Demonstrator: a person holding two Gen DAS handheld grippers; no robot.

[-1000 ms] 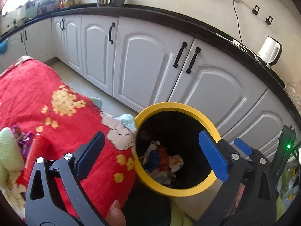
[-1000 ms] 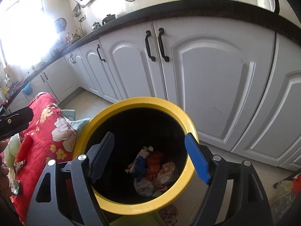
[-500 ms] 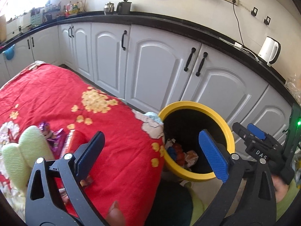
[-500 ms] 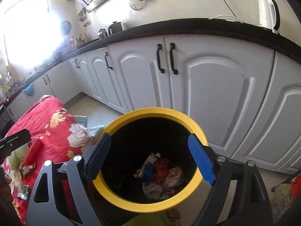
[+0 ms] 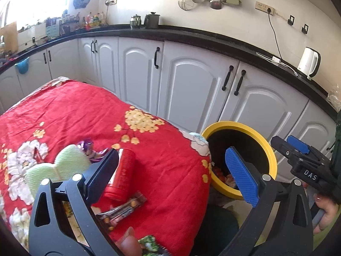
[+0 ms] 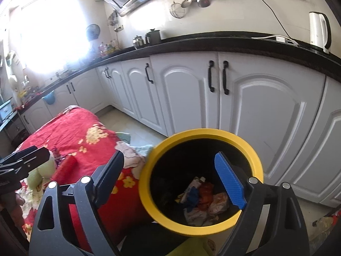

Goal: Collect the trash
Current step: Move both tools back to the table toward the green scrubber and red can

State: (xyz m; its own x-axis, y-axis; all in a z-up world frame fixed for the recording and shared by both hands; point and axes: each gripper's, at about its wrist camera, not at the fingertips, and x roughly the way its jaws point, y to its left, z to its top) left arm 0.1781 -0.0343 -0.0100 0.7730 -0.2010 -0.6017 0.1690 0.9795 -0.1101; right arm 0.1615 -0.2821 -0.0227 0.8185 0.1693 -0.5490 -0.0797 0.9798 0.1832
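Observation:
My left gripper [image 5: 170, 170] is open and empty above a table under a red flowered cloth [image 5: 70, 115]. Below its black finger lie a red can [image 5: 122, 175], a dark snack wrapper [image 5: 121, 211], a green wrapper [image 5: 149, 243] and a purple wrapper [image 5: 89, 149]. The black bin with a yellow rim [image 5: 270, 155] stands at the table's right end. My right gripper [image 6: 170, 177] hovers over that bin [image 6: 147, 170]. Its jaws are opening and nothing is between them. Crumpled trash [image 6: 202, 198] lies at the bin's bottom. The right gripper [image 5: 298, 151] also shows at the left view's right edge.
A pale green soft item [image 5: 57, 168] rests on the cloth beside the can. White cabinets [image 5: 191, 89] under a black counter run behind the bin. A white kettle [image 5: 309, 63] stands on the counter. A strip of floor [image 6: 132, 128] separates the table from the cabinets.
The left gripper swung left from over the bin to over the table's trash. The right gripper drew back and up from the bin, and its jaws spread a little wider.

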